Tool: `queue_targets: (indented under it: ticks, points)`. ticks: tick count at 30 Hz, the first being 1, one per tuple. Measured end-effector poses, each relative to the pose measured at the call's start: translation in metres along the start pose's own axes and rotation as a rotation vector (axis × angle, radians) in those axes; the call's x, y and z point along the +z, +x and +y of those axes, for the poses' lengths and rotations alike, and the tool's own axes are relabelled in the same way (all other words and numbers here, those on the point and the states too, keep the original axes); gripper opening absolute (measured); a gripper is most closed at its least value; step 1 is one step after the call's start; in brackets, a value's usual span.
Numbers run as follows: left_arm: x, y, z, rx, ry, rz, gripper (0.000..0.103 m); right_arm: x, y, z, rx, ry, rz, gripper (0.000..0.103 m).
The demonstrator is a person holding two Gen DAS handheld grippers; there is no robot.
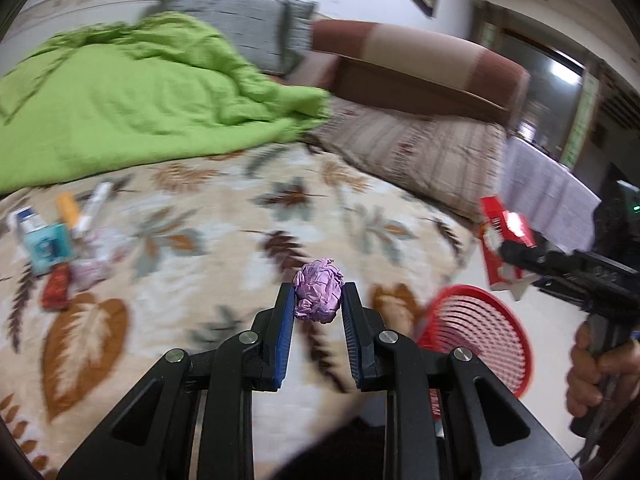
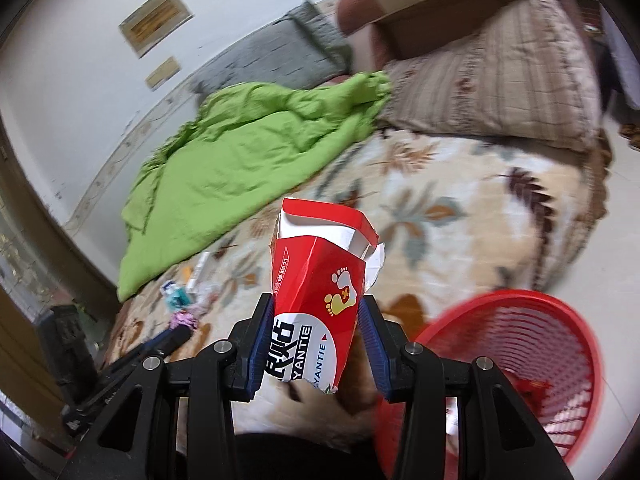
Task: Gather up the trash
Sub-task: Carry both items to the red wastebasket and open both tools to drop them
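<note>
**Both grippers loaded, drop-off step next**

Left gripper (image 1: 318,300) is clamped on a purple wrapper ball (image 1: 319,296), held above the bed (image 1: 224,216). Right gripper (image 2: 316,328) is clamped on a torn red box (image 2: 320,292), near the red basket (image 2: 520,360) that sits beside the bed. Judged step: carry to the basket. Next move: bring each gripper over the basket rim, then let go. More trash (image 1: 60,236) lies on the bed's far side, uncollected.

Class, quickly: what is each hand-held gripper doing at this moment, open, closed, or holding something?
Left hand-held gripper: closed on a crumpled purple wrapper.
Right hand-held gripper: closed on a torn red carton.
</note>
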State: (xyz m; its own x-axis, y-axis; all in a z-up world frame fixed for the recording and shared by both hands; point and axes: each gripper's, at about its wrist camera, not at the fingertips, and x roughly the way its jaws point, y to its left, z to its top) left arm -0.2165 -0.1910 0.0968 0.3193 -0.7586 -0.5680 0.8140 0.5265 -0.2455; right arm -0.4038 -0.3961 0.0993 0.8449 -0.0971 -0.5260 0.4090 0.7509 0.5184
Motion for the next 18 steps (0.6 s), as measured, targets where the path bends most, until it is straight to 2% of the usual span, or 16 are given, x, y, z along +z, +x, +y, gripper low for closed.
queue_targets:
  ticks: [11, 16, 18]
  points:
    - [0.007, 0.046, -0.111, -0.257, 0.098, 0.137, 0.023, -0.01, -0.055, -0.083, -0.142, 0.102, -0.016, 0.046]
    - [0.003, 0.072, -0.15, -0.326, 0.119, 0.214, 0.023, -0.013, -0.066, -0.101, -0.157, 0.138, -0.03, 0.048]
    - [0.0, 0.084, -0.159, -0.336, 0.122, 0.247, 0.023, -0.015, -0.065, -0.107, -0.161, 0.151, -0.029, 0.052]
